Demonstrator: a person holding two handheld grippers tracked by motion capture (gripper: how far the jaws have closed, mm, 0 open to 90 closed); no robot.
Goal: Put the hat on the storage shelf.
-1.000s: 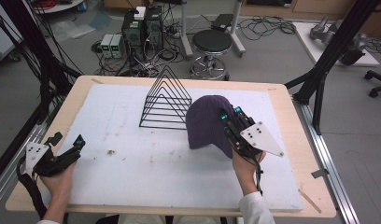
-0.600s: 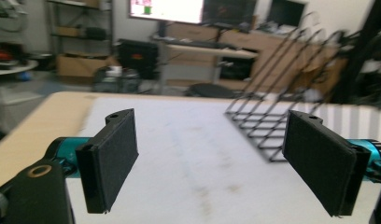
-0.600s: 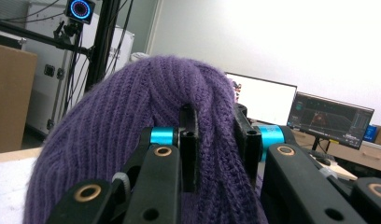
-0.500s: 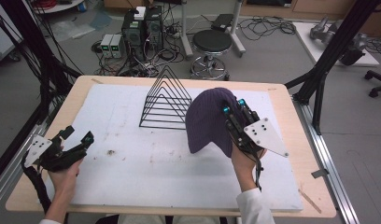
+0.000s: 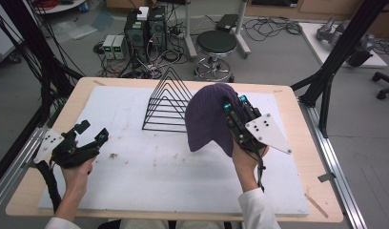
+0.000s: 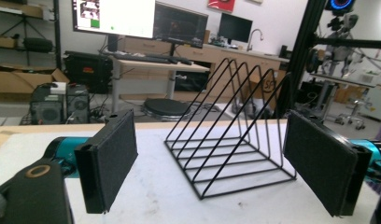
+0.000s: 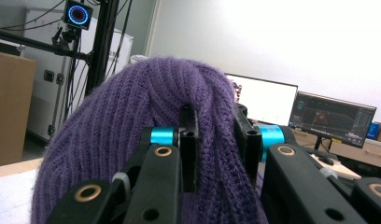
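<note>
A purple knitted beanie [image 5: 209, 117] hangs above the white mat, held up by my right gripper [image 5: 234, 104], which is shut on a fold of its knit [image 7: 215, 135]. The beanie hangs just right of a black wire rack [image 5: 168, 102] of triangular dividers at the back middle of the mat. My left gripper [image 5: 93, 131] is near the table's left edge, low over the mat, its jaws wide open with nothing between them. In the left gripper view the rack [image 6: 235, 130] stands ahead between the two pads [image 6: 109, 158].
A white mat [image 5: 149, 171] covers most of the wooden table [image 5: 297, 109]. Black frame posts [image 5: 333, 62] stand at the table's right and left sides. A stool [image 5: 216, 45] and computer boxes [image 5: 140, 28] sit on the floor behind the table.
My right gripper has lifted the beanie a little higher and farther back. My left gripper has slid to the right, in from the table's left edge.
</note>
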